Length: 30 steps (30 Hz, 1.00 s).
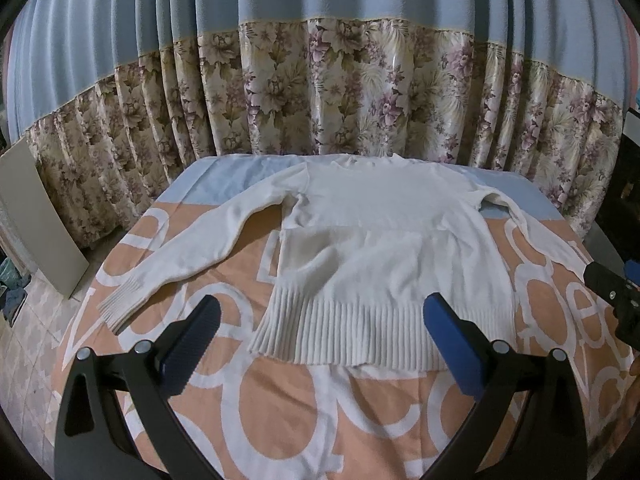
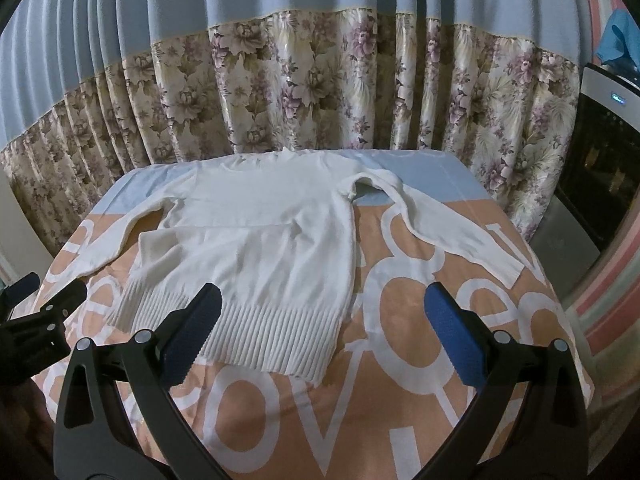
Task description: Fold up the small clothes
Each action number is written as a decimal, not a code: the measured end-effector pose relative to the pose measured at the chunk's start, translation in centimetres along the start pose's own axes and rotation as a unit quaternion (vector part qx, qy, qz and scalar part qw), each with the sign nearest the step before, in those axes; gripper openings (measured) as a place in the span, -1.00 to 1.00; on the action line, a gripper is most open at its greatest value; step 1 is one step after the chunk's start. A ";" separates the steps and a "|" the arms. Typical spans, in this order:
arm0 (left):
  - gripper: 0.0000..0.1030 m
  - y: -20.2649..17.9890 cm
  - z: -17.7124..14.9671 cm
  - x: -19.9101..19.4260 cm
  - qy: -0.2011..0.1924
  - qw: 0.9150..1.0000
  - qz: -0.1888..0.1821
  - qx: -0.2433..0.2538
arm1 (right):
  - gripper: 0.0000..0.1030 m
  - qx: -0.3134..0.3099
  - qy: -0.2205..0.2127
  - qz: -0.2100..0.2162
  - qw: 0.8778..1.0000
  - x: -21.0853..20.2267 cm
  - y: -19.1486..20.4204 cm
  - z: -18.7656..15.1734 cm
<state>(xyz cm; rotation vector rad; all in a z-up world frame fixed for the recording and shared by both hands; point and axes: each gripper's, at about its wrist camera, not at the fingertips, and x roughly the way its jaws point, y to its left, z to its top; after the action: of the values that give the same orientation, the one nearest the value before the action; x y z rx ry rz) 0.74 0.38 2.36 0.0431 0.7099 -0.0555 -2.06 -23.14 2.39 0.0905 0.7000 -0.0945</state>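
one cooler (image 2: 608, 152), right view only

Counted: one white sweater (image 1: 384, 240) with two sleeves, two grippers (image 1: 320, 336) (image 2: 320, 336), one printed bedsheet (image 1: 288, 412), one curtain (image 1: 320, 80).

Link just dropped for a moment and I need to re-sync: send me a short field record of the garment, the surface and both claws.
garment: white knit sweater, lying flat, ribbed hem nearest the cameras, both sleeves spread outward
fold state: not yet folded
surface: orange and white lettered cloth with a light blue band at the far end
left claw: open, empty, above the hem
right claw: open, empty, near the hem's right corner
backdrop: blue and floral curtain
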 end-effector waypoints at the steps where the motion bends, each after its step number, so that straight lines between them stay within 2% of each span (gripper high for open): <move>1: 0.97 -0.1 0.2 0.2 -0.001 1.000 0.000 0.001 | 0.94 0.000 0.000 0.000 1.000 0.2 -0.1 0.1; 15: 0.97 -0.4 0.8 2.6 0.004 1.000 -0.001 0.000 | 0.94 0.003 0.014 -0.028 1.000 3.3 -3.1 -0.2; 30: 0.97 0.3 -0.4 3.7 0.015 1.000 -0.004 -0.009 | 0.94 0.009 0.013 -0.046 0.999 3.7 -5.9 -1.1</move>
<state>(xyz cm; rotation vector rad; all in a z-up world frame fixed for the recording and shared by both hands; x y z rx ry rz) 3.31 0.55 -0.29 0.0240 0.7411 -0.0563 -0.65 -29.03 -1.11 0.0763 0.7294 -0.1876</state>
